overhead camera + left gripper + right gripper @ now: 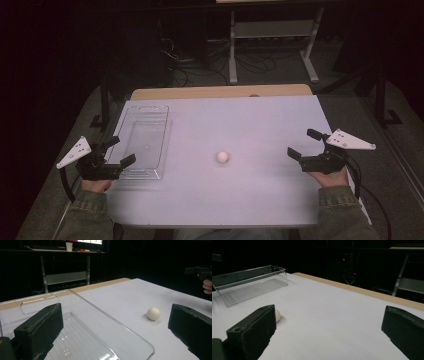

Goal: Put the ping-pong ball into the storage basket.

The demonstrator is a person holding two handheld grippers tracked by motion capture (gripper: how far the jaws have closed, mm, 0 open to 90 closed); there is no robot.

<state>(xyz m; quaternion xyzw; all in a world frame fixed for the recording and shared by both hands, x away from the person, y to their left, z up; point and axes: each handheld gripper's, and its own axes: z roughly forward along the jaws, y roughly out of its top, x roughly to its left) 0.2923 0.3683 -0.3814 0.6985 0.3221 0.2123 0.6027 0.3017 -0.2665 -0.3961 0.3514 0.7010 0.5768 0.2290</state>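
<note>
A small white ball [222, 157] [153, 313] lies near the middle of the white table top [240, 120]; in the right gripper view the ball [277, 315] is half hidden behind a jaw. A clear plastic tray [144, 141] [82, 340] [249, 285] rests flat at the table's left side and holds nothing. My left gripper [120, 151] [115, 337] hovers open at the tray's near left corner. My right gripper [304, 143] [329, 337] stands open near the right edge, well apart from the ball. Nothing sits between either pair of jaws.
A bare wooden strip [220, 92] runs along the table's far edge. Beyond it stand a white metal rack [272, 35] and tangled cables [200, 60] on the dark floor. A paper cup [69, 246] sits on a distant desk. The other hand's gripper [200, 271] shows far off.
</note>
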